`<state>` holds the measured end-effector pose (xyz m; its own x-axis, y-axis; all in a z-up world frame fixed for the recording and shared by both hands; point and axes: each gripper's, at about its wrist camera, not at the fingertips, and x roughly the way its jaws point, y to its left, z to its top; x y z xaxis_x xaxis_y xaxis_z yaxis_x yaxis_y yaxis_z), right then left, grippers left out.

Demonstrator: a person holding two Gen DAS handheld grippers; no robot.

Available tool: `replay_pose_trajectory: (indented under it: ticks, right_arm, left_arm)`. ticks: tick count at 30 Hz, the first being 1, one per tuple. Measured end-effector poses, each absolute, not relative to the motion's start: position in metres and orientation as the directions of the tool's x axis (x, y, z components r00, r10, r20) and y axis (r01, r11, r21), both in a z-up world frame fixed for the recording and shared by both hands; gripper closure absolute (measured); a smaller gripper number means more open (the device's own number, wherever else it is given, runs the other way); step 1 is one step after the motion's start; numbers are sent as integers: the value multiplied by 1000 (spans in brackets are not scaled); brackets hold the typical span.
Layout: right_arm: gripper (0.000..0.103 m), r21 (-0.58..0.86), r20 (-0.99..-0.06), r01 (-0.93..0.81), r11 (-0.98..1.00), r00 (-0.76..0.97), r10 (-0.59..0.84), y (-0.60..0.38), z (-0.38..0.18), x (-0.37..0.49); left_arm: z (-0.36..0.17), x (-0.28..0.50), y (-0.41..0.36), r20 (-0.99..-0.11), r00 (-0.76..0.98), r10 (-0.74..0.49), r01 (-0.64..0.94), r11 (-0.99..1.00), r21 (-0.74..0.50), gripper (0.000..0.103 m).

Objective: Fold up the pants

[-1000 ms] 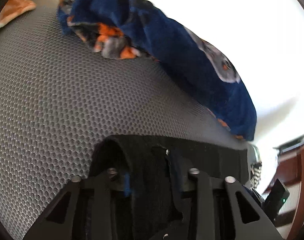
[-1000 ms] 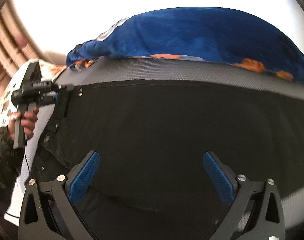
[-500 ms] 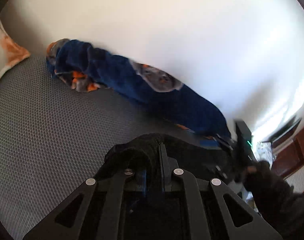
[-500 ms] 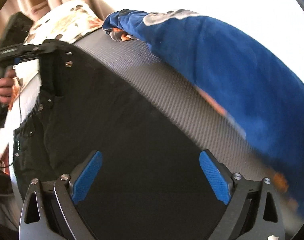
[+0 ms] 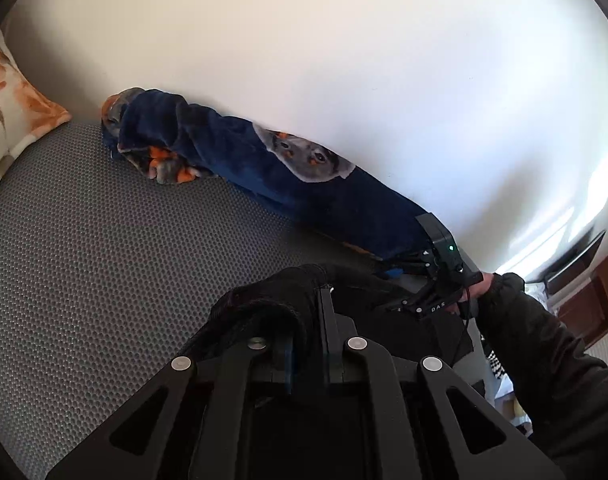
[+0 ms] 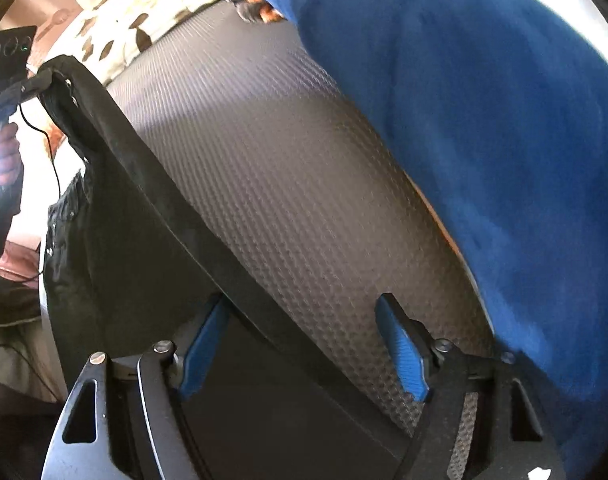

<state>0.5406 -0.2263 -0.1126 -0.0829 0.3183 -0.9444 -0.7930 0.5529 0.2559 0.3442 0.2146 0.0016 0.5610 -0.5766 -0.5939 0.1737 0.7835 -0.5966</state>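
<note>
Now pants [image 6: 116,216] between both tongs

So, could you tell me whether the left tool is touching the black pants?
Touching. The left wrist view shows the left tool shut on a bunched fold of the black pants, and the right wrist view shows that corner hanging lifted from it.

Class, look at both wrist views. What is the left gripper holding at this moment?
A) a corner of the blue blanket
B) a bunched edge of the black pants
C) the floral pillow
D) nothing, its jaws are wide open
B: the left gripper is shut on a bunch of the black pants, lifting that edge off the grey mat.
</note>
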Motion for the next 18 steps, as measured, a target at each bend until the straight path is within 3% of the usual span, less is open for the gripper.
replay_pose_trajectory:
  ticks: [5,12,18]
  right_arm:
    - [47,258,-944,-772,581,-75,321,-254,-116,539]
    - [83,198,-961,-746,635,-19,276,-281,-115,531]
    - [93,102,-965,-738,667,88,245,-275,-106,510]
  left_arm:
    - [-3,350,214,-611,559,-561,154,794,-588,93]
    - [-14,357,213,-632,552,-544,128,805,-580,93]
    - [-18,363,213,-657,548,-518,112,823,-557,93]
